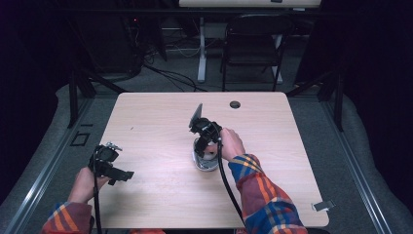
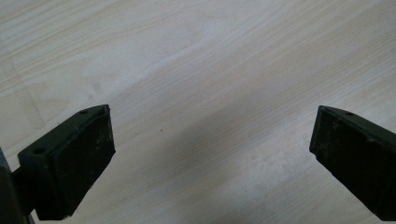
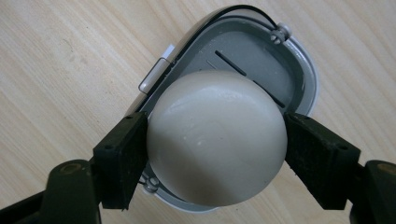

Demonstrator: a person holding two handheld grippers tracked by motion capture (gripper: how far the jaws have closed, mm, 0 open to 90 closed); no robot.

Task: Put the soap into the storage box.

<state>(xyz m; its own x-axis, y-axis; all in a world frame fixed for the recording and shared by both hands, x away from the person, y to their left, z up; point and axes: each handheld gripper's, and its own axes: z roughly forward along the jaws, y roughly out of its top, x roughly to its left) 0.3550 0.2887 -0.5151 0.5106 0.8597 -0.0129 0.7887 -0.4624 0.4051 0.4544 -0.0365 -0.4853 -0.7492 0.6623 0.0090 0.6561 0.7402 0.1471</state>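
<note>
A smooth cream-coloured round object (image 3: pixel 217 144) sits between the pads of my right gripper (image 3: pixel 217 119), which is shut on it from both sides. Directly below it lies an open grey oval case (image 3: pixel 306 77) with a slotted floor and a small clasp (image 3: pixel 156 74) on its rim. In the high view the right gripper (image 1: pixel 207 146) points down at the middle of the table, with the pale object (image 1: pixel 210 152) over the case (image 1: pixel 206 165). My left gripper (image 1: pixel 122 176) rests near the table's left front. Its jaws stand wide open over bare wood (image 2: pixel 212 114).
The light wooden table (image 1: pixel 160 117) has a round cable hole (image 1: pixel 235 104) near its far edge. A small grey clip (image 1: pixel 323 205) lies at the right front corner. A black folding chair (image 1: pixel 253 44) stands beyond the table, and metal rails run along both sides.
</note>
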